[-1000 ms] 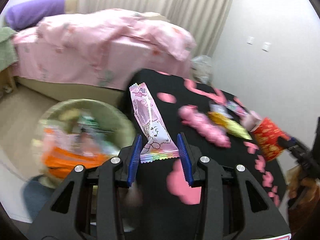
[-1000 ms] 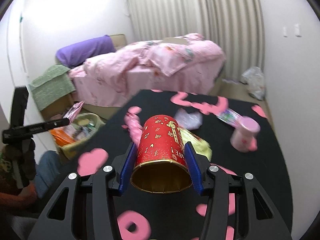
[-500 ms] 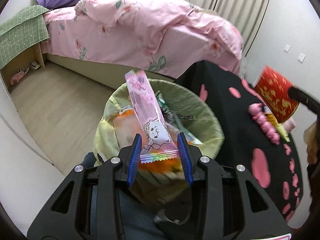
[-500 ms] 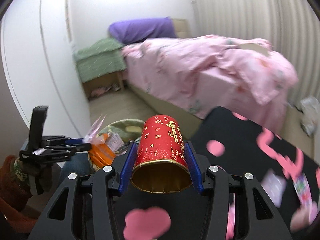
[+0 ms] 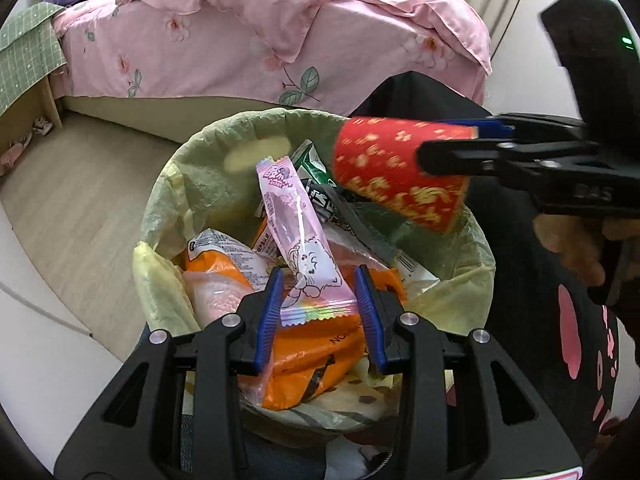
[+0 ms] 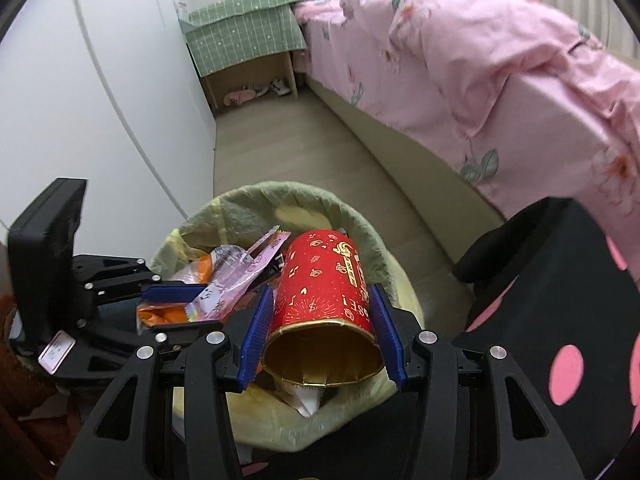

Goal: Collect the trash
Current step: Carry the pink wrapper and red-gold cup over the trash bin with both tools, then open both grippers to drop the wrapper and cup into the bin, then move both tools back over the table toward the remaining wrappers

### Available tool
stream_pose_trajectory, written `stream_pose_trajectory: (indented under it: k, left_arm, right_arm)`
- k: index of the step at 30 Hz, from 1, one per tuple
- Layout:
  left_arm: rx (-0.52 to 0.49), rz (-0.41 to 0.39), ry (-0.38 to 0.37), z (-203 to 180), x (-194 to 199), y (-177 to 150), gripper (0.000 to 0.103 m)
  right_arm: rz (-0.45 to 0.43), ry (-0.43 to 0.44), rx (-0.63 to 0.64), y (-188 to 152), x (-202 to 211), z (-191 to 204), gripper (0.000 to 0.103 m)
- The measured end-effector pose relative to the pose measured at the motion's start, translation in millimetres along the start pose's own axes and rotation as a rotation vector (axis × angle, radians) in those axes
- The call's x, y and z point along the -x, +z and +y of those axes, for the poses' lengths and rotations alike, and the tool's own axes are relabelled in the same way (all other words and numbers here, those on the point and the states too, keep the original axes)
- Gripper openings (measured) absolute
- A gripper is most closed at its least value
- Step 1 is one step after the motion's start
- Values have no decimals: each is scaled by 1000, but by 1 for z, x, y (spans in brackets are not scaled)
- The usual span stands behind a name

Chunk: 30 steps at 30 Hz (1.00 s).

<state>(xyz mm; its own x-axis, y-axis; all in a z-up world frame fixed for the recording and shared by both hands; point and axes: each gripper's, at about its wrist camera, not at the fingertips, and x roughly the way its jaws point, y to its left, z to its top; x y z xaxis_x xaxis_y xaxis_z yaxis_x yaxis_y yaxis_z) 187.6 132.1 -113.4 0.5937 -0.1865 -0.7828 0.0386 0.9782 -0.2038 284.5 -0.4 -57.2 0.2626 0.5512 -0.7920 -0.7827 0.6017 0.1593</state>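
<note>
My left gripper is shut on the lower end of a long pink candy wrapper, which it holds over a waste bin with a yellow-green liner. The bin holds orange bags and other wrappers. My right gripper is shut on a red paper cup with gold print, tilted with its mouth towards the camera, above the bin's rim. In the left wrist view the cup and right gripper reach in from the right. In the right wrist view the left gripper and wrapper sit at the left.
A bed with a pink flowered quilt runs behind the bin. A black table with pink spots stands at the right. A small cabinet under a green cloth is by a white wall. A hand grips the right tool.
Both grippers have swung from over the black table to above the bin, each keeping its load. The red cup has come in beside the wrapper.
</note>
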Motion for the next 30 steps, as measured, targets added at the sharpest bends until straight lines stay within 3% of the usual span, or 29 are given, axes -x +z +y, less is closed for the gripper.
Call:
stream_pose_trajectory:
  k: [8,14,16,17,20,23,30]
  left_arm:
    - [74,-34,-34,14,16,3,35]
    - [65,-35,-10,13,23,-1,36]
    - [68,-39,-7,11,26,-1,41]
    - [71,-41,-9,10,28,-1,50]
    - [78,-50,-23,9,36,0,64]
    - [93,-68,-6,8,46,1,73]
    - [109,-162,51,-10,72,9,75]
  right_arm:
    - [72,4,-4,-5,-24,1,47]
    - [46,40,-53,-9,-20,-2,50]
    - [41,61,-71,-9,-17,-2,52]
    - [32,62,-74,-10,-14,-2,52]
    - [-2,47,-71,-10,-2,0,53]
    - [-38,36,-98,-12,13,-4,53]
    - [-197,-53,-129,-33,77,-12,53]
